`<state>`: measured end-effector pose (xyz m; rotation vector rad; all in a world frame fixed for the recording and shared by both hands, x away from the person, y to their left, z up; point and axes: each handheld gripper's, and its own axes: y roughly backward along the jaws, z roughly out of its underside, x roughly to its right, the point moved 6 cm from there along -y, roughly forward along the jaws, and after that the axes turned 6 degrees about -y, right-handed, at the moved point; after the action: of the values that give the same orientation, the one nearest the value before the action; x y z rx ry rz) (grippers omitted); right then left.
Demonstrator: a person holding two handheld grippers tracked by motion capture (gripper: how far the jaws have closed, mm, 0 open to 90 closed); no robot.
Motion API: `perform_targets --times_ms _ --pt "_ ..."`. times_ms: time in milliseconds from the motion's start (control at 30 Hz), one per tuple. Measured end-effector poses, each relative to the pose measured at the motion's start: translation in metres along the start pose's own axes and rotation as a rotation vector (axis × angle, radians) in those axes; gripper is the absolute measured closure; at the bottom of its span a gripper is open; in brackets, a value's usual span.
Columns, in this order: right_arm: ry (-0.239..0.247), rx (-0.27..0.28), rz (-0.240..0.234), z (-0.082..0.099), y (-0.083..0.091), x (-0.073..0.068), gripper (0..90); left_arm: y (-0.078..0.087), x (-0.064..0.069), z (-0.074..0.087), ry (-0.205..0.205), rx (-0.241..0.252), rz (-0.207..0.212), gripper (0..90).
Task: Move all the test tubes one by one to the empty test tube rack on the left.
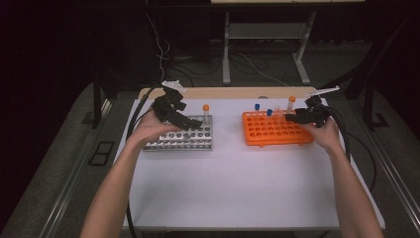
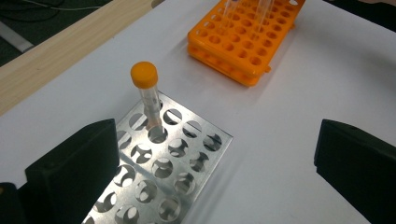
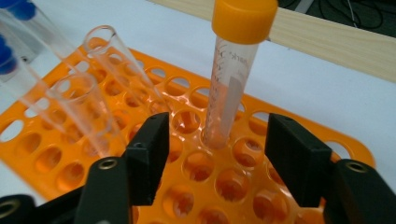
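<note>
Black jaws of the right hand-held gripper rise closest to the lens in the right gripper view, one on each side of an orange-capped tube that stands upright in a hole of the orange rack. The pads stand apart from the tube wall with a gap on both sides, so nothing is clamped yet; the straddle looks like the set-up for a pinch low on the tube, near the rack top. At 10 o'clock of that tube lean two uncapped clear tubes, and blue-capped tubes stand at the far left edge, so the freest way out is probably straight up.

From the high view, the orange rack sits at 3 o'clock on the white surface, its far side close to the wooden strip along the surface's back edge. The metal rack lies at 9 o'clock, well apart from it, with bare white between them for a level carry.

In the left gripper view, the left hand-held gripper has its jaws wide apart and empty over the metal rack's corner. A second orange-capped tube stands upright there, beyond the jaws and untouched. Most holes around it are open, which leaves ample room for another tube.
</note>
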<state>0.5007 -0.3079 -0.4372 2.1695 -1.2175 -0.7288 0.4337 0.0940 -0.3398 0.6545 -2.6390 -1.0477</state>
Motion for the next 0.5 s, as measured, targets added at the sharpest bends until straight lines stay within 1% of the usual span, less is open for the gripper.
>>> perform_targets --times_ms 100,200,267,367,433,467,500 --pt "-0.001 0.014 0.019 -0.002 -0.007 0.0 47.1 0.003 0.001 0.003 0.0 0.004 -0.003 0.0" --pt "-0.025 0.024 0.031 -0.003 -0.014 0.0 53.2 0.007 0.001 0.006 -0.002 0.006 -0.008 0.0" --pt "-0.031 0.023 0.049 -0.003 -0.017 0.001 57.8 0.008 0.001 0.007 -0.001 0.009 -0.009 0.0" --pt "-0.034 0.022 0.056 -0.002 -0.02 0.001 67.0 0.01 0.0 0.009 0.002 0.012 -0.011 0.0" --pt "-0.036 0.024 0.046 -0.002 -0.021 -0.001 72.6 0.011 0.0 0.009 0.005 0.014 -0.013 0.0" --pt "-0.034 0.022 0.043 -0.003 -0.021 -0.002 73.0 0.011 -0.001 0.01 0.006 0.016 -0.013 0.0" --pt "-0.028 0.024 0.05 -0.003 -0.021 -0.002 73.1 0.011 -0.001 0.01 0.007 0.015 -0.012 0.0"
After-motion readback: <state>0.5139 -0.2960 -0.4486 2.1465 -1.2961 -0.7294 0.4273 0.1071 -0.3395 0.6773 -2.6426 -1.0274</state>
